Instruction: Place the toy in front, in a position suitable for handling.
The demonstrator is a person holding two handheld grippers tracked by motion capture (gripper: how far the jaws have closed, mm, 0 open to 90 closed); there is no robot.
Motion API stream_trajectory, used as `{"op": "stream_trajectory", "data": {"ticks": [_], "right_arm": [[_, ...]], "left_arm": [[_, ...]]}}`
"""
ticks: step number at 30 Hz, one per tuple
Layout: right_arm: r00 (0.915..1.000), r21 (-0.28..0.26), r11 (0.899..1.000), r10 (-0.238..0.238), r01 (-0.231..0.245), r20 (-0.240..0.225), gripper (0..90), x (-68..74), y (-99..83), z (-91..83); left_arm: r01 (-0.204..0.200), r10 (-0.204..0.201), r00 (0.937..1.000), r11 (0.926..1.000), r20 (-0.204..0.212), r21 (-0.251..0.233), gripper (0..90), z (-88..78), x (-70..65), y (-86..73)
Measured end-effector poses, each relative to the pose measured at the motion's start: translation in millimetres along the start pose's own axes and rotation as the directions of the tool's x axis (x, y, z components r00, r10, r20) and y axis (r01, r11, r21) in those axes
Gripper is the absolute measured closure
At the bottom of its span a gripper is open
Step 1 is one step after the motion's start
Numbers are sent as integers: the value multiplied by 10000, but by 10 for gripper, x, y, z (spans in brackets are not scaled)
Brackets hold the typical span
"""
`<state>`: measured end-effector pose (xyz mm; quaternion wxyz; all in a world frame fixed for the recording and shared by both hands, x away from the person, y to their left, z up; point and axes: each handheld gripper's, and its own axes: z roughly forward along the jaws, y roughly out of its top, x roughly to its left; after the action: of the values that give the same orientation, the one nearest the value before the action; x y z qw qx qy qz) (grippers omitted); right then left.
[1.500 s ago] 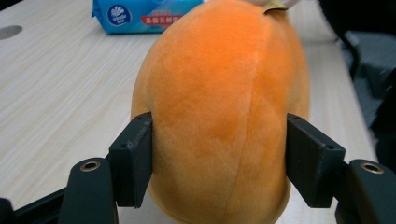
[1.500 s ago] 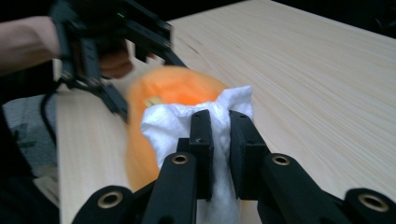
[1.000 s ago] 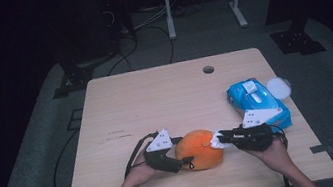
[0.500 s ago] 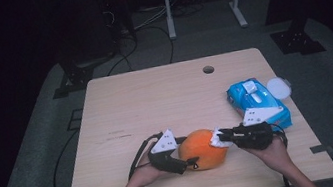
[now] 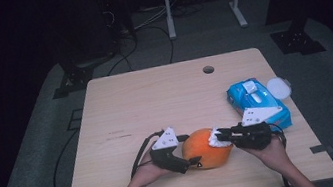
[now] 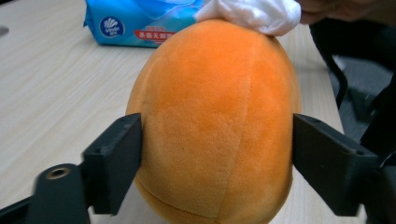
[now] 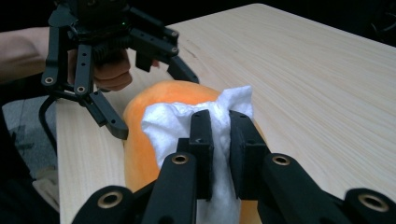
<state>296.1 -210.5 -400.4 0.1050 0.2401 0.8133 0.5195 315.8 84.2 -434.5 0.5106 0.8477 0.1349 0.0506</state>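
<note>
Left hand-held gripper (image 5: 191, 160): jaws spread, one on each side of the orange plush ball (image 5: 207, 148), and they've just been opening; in the left gripper view the ball (image 6: 215, 121) sits between the jaws, which stand right at its flanks, and I can't tell whether the pads touch the fabric, so I read that as not clamped. Right hand-held gripper (image 5: 220, 138): jaws pressed together, pinching a white tissue (image 5: 216, 138); in the right gripper view the tissue (image 7: 177, 123) bunches out on both sides of the closed jaws and lies on top of the ball (image 7: 140, 140), in contact with it. From the left hand-held gripper, the tissue (image 6: 250, 14) sits on the far upper end of the ball, past the jaws. From the right hand-held gripper, the left one (image 7: 149, 93) is straight ahead on the far side of the ball, facing it, with the person's hand behind it. Ball rests on the counter (image 5: 156, 105) directly between the two hand-held grippers, near the person's edge. Blue wipes pack (image 5: 257, 104) lies just beyond the right hand-held gripper, on its outer side; from the left hand-held gripper it's (image 6: 140, 21) behind the ball, well apart from the jaws. Small white round lid (image 5: 279, 88) is beside the pack's far end.
</note>
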Motion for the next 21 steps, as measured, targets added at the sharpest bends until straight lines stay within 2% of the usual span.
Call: {"op": "stream_trajectory", "data": {"ticks": [2,3,4,5,6,8,10,12,13,14,15,16,17,20,21], "right_arm": [[10000,-5,10000,43,-43,46,796,-8,0,-6],[9999,-17,10000,29,-29,97,797,-4,10,-5],[9998,-117,9997,-196,196,-8,797,75,68,27],[9998,-117,9997,-196,196,-8,797,75,68,27],[9976,-192,9977,-656,652,-211,796,178,130,78],[9961,-212,9967,-795,787,-381,796,238,159,114],[9954,-141,9962,-863,858,-411,796,245,159,122],[9962,-82,9973,-731,728,-481,797,207,133,92],[9975,-59,9978,-658,657,-267,797,164,99,41],[9975,-59,9978,-658,657,-267,797,164,99,41],[9978,-42,9979,-648,648,-152,797,145,88,24],[9984,-89,9987,-503,505,243,797,87,65,-26],[9986,-109,9990,-432,436,316,797,66,64,-40],[9979,-136,9988,-459,466,464,797,66,76,-29],[9975,-118,9983,-557,562,436,796,102,92,-4]], "left_arm": [[-80,80,10000,10000,-60,-30,283,7,-4,2],[-236,236,9994,9997,-272,5,283,17,-22,19],[-385,384,9980,9993,-493,-15,338,41,-74,87],[-385,384,9980,9993,-493,-15,348,41,-74,87],[-589,584,9963,9982,-627,-61,358,69,-154,172],[-796,792,9952,9968,-568,-39,359,102,-247,235],[-910,912,9940,9958,-605,56,355,104,-264,239],[-749,737,9965,9967,-400,-303,316,96,-241,204],[-546,529,9979,9974,-375,-461,248,94,-199,175],[-546,529,9979,9974,-375,-461,209,94,-199,175],[-266,252,9990,9989,-371,-391,209,105,-166,164],[15,-16,9990,10000,-447,-32,177,135,-136,144],[147,-155,9989,9997,-437,-172,219,153,-136,125],[45,-56,9981,9998,-611,-188,311,171,-161,141],[-479,476,9957,9989,-795,-23,331,174,-206,178]]}}
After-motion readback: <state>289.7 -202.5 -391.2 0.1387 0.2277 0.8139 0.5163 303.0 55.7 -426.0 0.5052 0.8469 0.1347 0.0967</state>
